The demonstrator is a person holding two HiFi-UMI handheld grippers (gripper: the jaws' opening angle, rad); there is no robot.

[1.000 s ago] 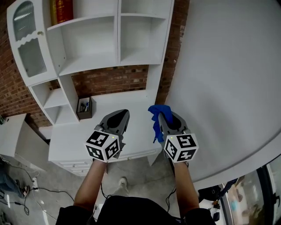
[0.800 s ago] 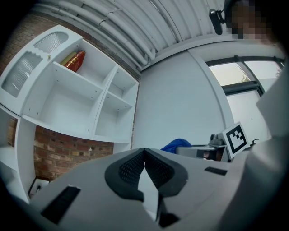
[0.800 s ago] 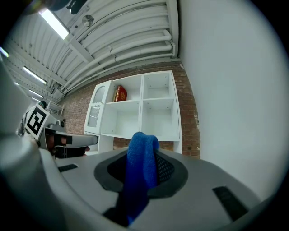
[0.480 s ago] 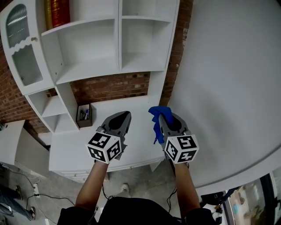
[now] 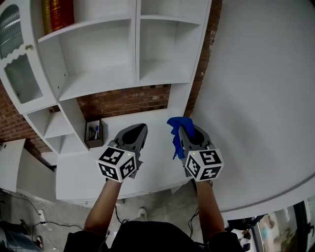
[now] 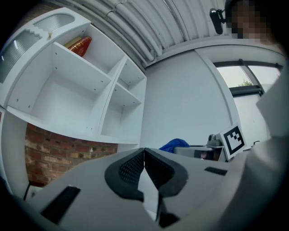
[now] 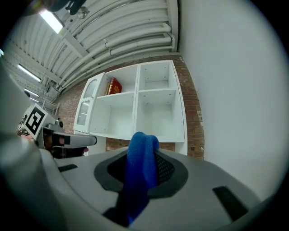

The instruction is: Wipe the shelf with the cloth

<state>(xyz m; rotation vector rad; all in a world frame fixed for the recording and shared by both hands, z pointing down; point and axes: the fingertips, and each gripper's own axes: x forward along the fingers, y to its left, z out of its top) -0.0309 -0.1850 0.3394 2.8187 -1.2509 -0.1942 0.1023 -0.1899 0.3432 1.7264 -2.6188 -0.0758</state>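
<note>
My right gripper (image 5: 186,130) clenched on blue cloth (image 7: 141,164), bunched, drooping; left gripper (image 5: 137,130) closed, empty; shelf (image 5: 106,78) at 12 o'clock.

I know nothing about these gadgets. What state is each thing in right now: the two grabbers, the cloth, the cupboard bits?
left gripper: shut, nothing between its jaws.
right gripper: shut on the blue cloth.
blue cloth: clamped, bunched, one end hanging loose.
white shelf: not yet touched by the cloth.
glass cabinet door: closed.
red box: upright on the top shelf.
pen holder: open-topped, pens inside.
</note>
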